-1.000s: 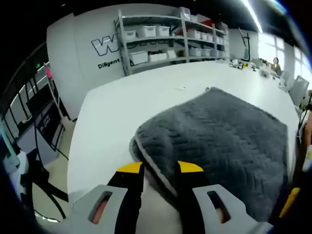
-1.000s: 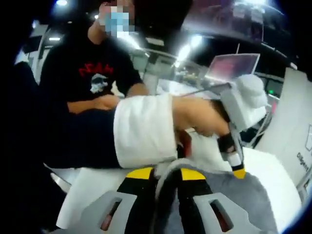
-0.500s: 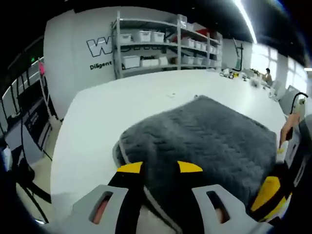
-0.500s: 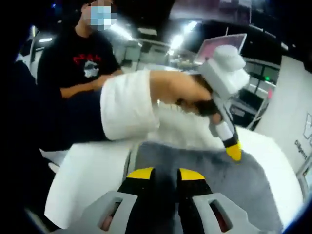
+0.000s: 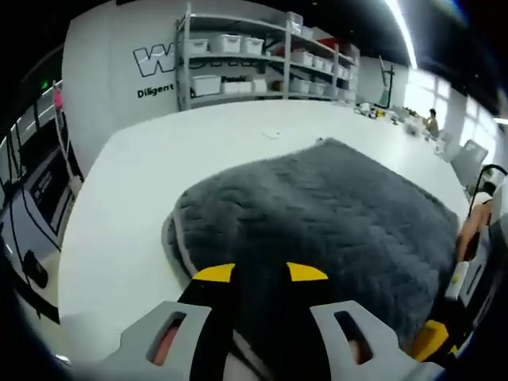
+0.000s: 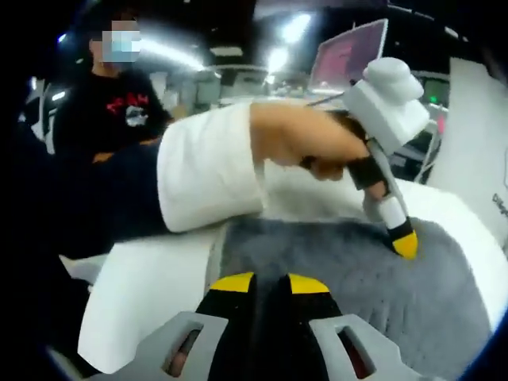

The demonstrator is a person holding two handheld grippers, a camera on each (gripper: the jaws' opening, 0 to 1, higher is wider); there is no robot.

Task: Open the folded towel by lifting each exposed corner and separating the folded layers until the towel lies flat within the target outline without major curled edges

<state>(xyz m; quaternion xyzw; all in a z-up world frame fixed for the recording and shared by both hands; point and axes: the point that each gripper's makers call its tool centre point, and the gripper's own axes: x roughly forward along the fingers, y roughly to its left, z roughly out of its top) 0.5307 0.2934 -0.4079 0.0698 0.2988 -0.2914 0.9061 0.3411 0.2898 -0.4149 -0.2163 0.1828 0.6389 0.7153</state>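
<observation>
In the left gripper view, the left tool [image 5: 260, 274] has its two yellow-tipped jaws pressed on a fold of the grey towel [image 5: 333, 214], so it is gripping the towel at the near edge. From the tool the towel spreads toward 12 and 2 o'clock over the white surface [image 5: 127, 206]. Its quilted top looks puffed, and the pale trimmed edge curls at about 9 o'clock from the jaws. At 4 o'clock, at the border of this view, a yellow tip of the right tool [image 5: 432, 340] is near the towel's edge.

In the right gripper view, the right tool [image 6: 270, 282] also has its jaws closed on the towel [image 6: 349, 270], with grey fabric between the yellow tips. At 2 o'clock the left tool [image 6: 405, 243] points down, its yellow tip touching the towel. A hand [image 6: 333, 155] holds it, with a white sleeve [image 6: 210, 171] on the arm. The white surface [image 6: 143, 278] lies at 9 o'clock.

Beyond, at 11 o'clock, a person in a black shirt [image 6: 119, 115] sits. In the left gripper view, metal shelves with boxes [image 5: 254, 59] stand at 12 o'clock by the wall.
</observation>
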